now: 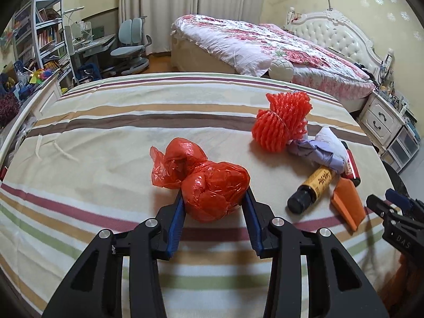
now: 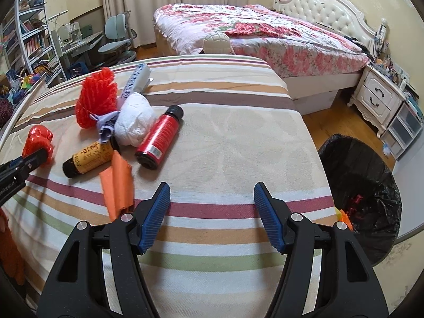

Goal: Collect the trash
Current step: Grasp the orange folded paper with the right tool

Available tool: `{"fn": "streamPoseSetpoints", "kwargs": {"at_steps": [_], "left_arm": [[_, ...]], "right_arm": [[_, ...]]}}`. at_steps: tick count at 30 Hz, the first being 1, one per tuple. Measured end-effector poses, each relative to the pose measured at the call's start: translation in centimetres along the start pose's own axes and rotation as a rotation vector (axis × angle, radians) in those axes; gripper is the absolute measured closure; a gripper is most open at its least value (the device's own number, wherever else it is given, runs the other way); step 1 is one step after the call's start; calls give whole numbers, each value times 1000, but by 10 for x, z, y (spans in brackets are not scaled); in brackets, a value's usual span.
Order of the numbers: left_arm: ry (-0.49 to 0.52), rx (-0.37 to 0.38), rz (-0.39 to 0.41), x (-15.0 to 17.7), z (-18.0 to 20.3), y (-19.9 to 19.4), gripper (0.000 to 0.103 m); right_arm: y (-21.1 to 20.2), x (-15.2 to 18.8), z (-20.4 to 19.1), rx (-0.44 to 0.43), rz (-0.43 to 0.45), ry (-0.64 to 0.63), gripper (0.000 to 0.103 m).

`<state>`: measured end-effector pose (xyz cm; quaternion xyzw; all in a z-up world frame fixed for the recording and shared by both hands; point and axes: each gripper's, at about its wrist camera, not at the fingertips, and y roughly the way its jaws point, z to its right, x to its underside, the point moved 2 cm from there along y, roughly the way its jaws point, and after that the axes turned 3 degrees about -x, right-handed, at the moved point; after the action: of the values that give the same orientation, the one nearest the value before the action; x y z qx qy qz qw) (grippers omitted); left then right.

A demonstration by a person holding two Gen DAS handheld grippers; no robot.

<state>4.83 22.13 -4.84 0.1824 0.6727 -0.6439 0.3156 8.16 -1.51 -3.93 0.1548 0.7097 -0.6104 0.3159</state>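
Observation:
My left gripper [image 1: 214, 198] is shut on a crumpled red plastic bag [image 1: 209, 185] on the striped bed cover; the bag also shows in the right wrist view [image 2: 37, 140]. To its right lie a red foam net [image 1: 282, 122], a white and lilac wad [image 1: 322, 148], a brown bottle with a yellow label [image 1: 312, 188], a red bottle [image 1: 351, 167] and an orange paper piece [image 1: 347, 204]. My right gripper [image 2: 212, 193] is open and empty above the cover, right of the orange paper [image 2: 118, 185] and red bottle [image 2: 160, 137]. A grey tube [image 2: 136, 82] lies behind the net.
A bin with a black liner [image 2: 363, 193] stands on the floor right of the striped bed, with some trash inside. A second bed with a floral quilt [image 2: 265, 31] is behind. A nightstand [image 2: 379, 98] is at right; desk, chair and shelves at left.

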Motion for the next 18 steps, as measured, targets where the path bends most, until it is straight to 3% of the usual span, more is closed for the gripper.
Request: {"fn": "streamPoseSetpoints", "kwargs": {"at_steps": [8,18], "left_arm": [[-7,2,4,11,-8,-11,61],[-13,-23,18,16,-16,-15,61]], "right_arm": [[-16,-2,-25,-50,29,-41,39],[4,5,-60,-107,-23,-106,42]]}}
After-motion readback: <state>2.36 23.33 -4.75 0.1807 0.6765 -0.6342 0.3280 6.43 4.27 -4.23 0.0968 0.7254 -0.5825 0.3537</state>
